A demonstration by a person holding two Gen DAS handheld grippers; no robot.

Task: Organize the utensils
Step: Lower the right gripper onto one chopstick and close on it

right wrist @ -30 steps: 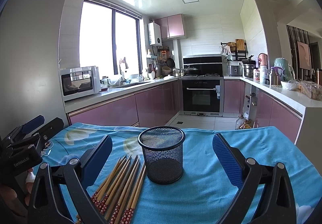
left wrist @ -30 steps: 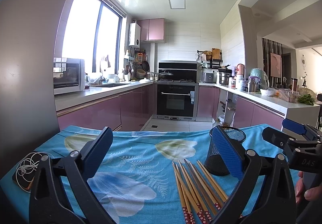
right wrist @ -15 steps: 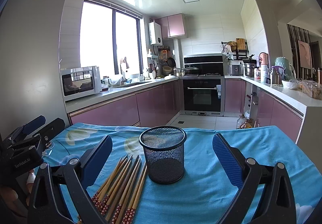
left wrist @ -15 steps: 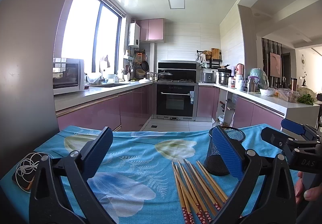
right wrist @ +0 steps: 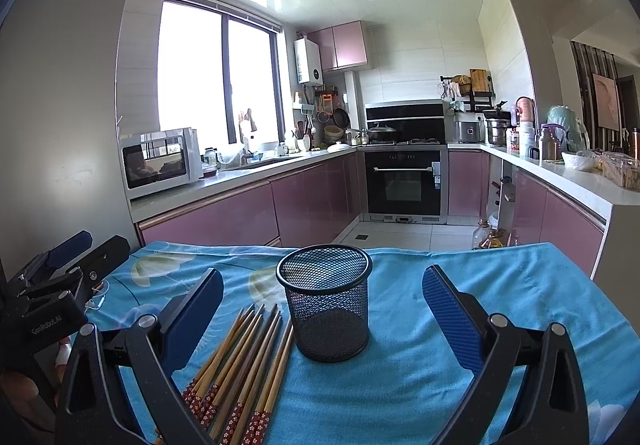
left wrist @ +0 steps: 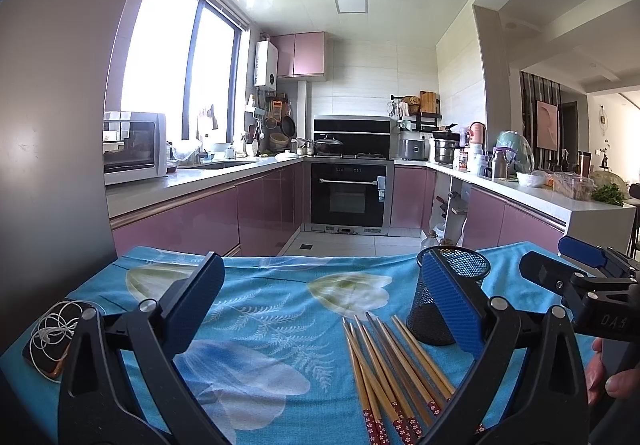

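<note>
The task looks barely begun, judging from how things lie; the black mesh cup [right wrist: 326,303] stands upright and empty on the blue flowered tablecloth [right wrist: 480,293], and every one of the chopsticks [right wrist: 240,361] lies flat on the cloth beside it, none inside; all of the picking up and dropping in is left to do.

The right gripper [right wrist: 322,311] hangs above the table with its jaws spread wide and nothing between the blue pads but air; the cup sits squarely in the middle of that gap, ahead of the fingertips and touching neither; the chopsticks lie just inside the left-hand jaw, fanned with their plain tips toward the cup and their red patterned ends back toward the camera.

The left gripper [left wrist: 320,299] is likewise wide apart and holds nothing; between its jaws is mostly bare cloth, with the chopsticks toward the right-hand jaw and the cup partly hidden behind that jaw's pad; outside the left-hand jaw a coil of white cable [left wrist: 54,329] lies on a dark flat object at the table edge.

Counting: one cup; two grippers; about eight chopsticks, though they overlap and the bundle's near end is cut off, so the number is not certain; one cable; fingertips of a hand [left wrist: 608,377] show at the right edge of the left view.
</note>
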